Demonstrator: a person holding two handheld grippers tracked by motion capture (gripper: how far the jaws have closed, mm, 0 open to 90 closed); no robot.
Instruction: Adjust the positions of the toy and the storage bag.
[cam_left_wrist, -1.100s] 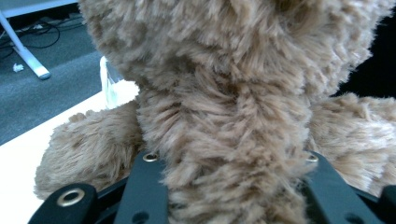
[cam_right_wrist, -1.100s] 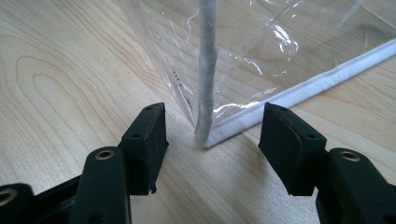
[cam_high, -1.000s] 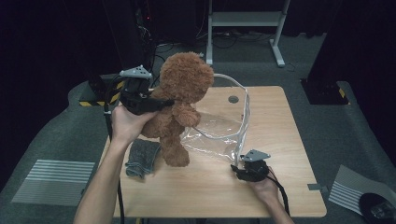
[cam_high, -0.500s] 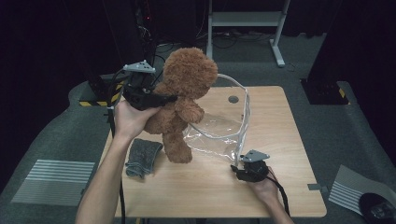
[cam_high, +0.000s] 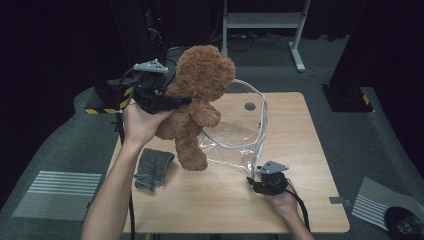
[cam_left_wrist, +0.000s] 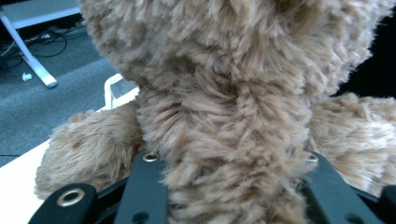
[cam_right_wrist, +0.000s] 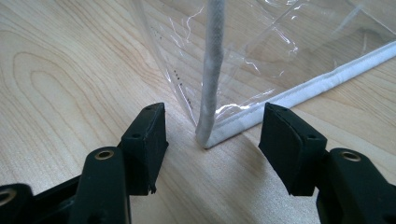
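Observation:
A brown teddy bear (cam_high: 200, 100) hangs upright above the wooden table (cam_high: 310, 200), its feet just over the left part. My left gripper (cam_high: 182, 101) is shut on its body below the head, from the left. In the left gripper view the fur (cam_left_wrist: 224, 116) bulges between both jaws of the left gripper (cam_left_wrist: 229, 161). A clear plastic bag (cam_high: 235, 140) with white piping stands open to the right of the bear. My right gripper (cam_high: 254, 184) rests low at the bag's near corner. In the right gripper view the right gripper (cam_right_wrist: 215, 116) is open. The bag's corner (cam_right_wrist: 208, 135) sits between its jaws, untouched.
A folded grey cloth (cam_high: 152, 167) lies on the table's left side below the bear. A round hole (cam_high: 249, 106) sits in the tabletop at the back. A white desk frame (cam_high: 260, 20) stands on the floor behind the table. Striped mats (cam_high: 57, 192) lie on the floor at both sides.
The left hand has raised the bear slightly and brought it a little toward the bag. The right gripper and the bag have stayed where they were.

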